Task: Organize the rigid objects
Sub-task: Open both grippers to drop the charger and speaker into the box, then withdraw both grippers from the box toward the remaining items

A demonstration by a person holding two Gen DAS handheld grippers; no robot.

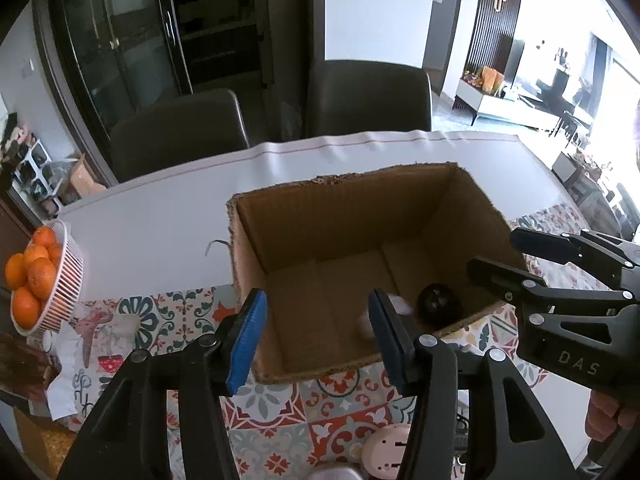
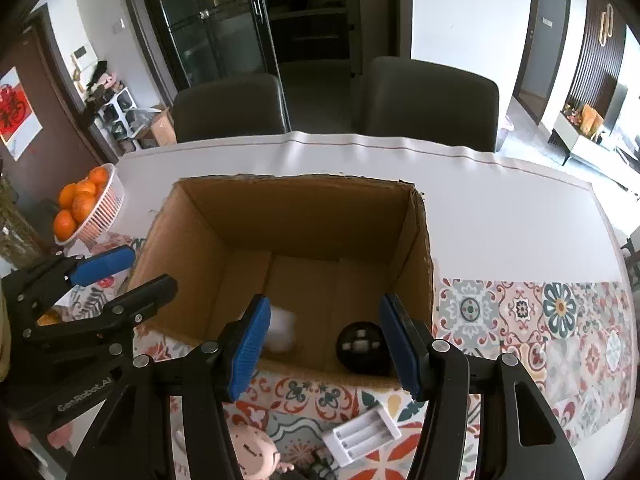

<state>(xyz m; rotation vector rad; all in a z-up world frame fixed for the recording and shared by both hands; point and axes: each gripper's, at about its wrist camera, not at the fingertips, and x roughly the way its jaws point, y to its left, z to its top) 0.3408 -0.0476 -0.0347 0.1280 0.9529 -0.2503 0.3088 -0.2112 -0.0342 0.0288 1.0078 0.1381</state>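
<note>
An open cardboard box [image 1: 304, 208] [image 2: 420, 256] stands on the table. On its floor lie a black round object [image 1: 438, 304] [image 2: 362, 346] and a blurred white object [image 1: 402, 305] [image 2: 282, 332]. My left gripper [image 1: 318, 340] hovers over the box's near left corner, jaws apart and empty; the white object shows just behind its right finger. My right gripper [image 2: 324, 348] hangs over the near wall, open and empty, with both objects seen between its blue pads [image 2: 250, 344], down in the box. Each gripper shows in the other's view: the right gripper [image 1: 496, 254] and the left gripper [image 2: 132, 276].
A white basket of oranges [image 1: 66, 280] [image 2: 106, 204] sits at the left. On the patterned cloth [image 2: 520, 320] in front of the box lie a white slotted holder [image 2: 360, 436] and a pink round toy [image 2: 256, 456] [image 1: 390, 452]. Two dark chairs [image 2: 432, 100] stand behind the table.
</note>
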